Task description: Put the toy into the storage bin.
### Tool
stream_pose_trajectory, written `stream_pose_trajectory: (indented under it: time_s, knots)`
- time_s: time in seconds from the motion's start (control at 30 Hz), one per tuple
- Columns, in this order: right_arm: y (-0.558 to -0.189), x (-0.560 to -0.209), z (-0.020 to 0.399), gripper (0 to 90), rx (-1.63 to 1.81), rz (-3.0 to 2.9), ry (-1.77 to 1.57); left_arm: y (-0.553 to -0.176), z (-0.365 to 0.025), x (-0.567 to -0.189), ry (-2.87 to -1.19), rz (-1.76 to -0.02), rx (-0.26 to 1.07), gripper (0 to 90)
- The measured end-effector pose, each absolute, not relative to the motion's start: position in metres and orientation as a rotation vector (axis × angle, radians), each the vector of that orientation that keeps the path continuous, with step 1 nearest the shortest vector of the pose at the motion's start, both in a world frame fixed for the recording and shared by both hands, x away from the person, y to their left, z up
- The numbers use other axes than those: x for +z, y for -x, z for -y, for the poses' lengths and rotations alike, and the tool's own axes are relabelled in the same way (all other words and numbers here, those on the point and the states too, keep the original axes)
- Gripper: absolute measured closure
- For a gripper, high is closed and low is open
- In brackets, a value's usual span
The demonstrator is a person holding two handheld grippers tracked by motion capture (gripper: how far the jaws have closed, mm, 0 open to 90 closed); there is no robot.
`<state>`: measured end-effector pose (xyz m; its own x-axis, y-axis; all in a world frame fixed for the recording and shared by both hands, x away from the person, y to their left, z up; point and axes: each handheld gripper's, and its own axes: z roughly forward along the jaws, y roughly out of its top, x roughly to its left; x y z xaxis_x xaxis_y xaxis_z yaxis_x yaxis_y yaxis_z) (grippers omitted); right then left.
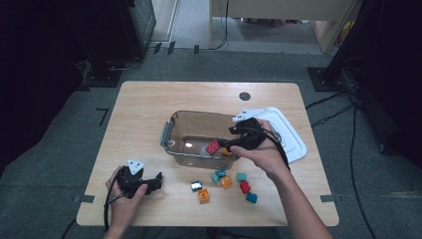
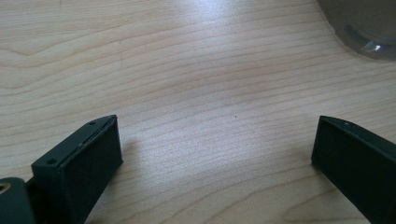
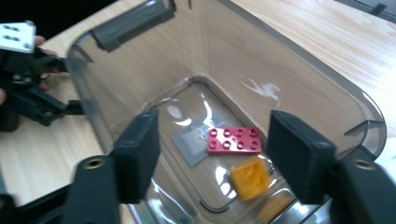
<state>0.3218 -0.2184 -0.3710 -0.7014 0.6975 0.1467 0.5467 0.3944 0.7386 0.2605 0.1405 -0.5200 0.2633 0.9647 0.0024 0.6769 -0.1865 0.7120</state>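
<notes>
Inside, the clear bin (image 3: 299,70) is holding a red brick (image 3: 233,140), an orange brick (image 3: 250,177) and a grey plate (image 3: 194,144). Over it, the right gripper (image 3: 212,149) is standing spread, gripping nothing. Near left, the left gripper (image 2: 215,154) is resting wide apart on the table (image 2: 187,70).

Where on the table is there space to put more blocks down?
The table is bare behind the clear bin and along its left side, above the left tool. It is crowded near the front edge, where loose blocks cluster, and the white lid fills the right.
</notes>
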Motion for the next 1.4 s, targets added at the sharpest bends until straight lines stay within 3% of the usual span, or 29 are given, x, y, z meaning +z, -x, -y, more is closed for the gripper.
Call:
stream_pose_trajectory:
  time_s: [0.13, 0.27, 0.37, 0.67, 1.4]
  knots:
    - [-0.315, -0.366, 0.224, 19.3, 1.202, -2.468, -1.097, -0.26, -0.14, -0.52, -1.941, -1.481, 0.622, 1.3]
    - [-0.306, -0.362, 0.233, 13.5, 1.222, -2.451, -1.096, -0.26, -0.14, -0.52, -1.941, -1.483, 0.619, 1.3]
    - [-0.302, -0.359, 0.241, 2.9, 1.194, -2.426, -1.129, -0.26, -0.14, -0.52, -1.941, -1.481, 0.621, 1.3]
    - [-0.287, -0.362, 0.267, 0.0, 1.191, -2.368, -1.183, -0.26, -0.141, -0.52, -1.943, -1.481, 0.621, 1.3]
    - [-0.243, -0.421, 0.3, 2.8, 1.199, -2.288, -1.258, -0.26, -0.14, -0.52, -1.943, -1.482, 0.62, 1.3]
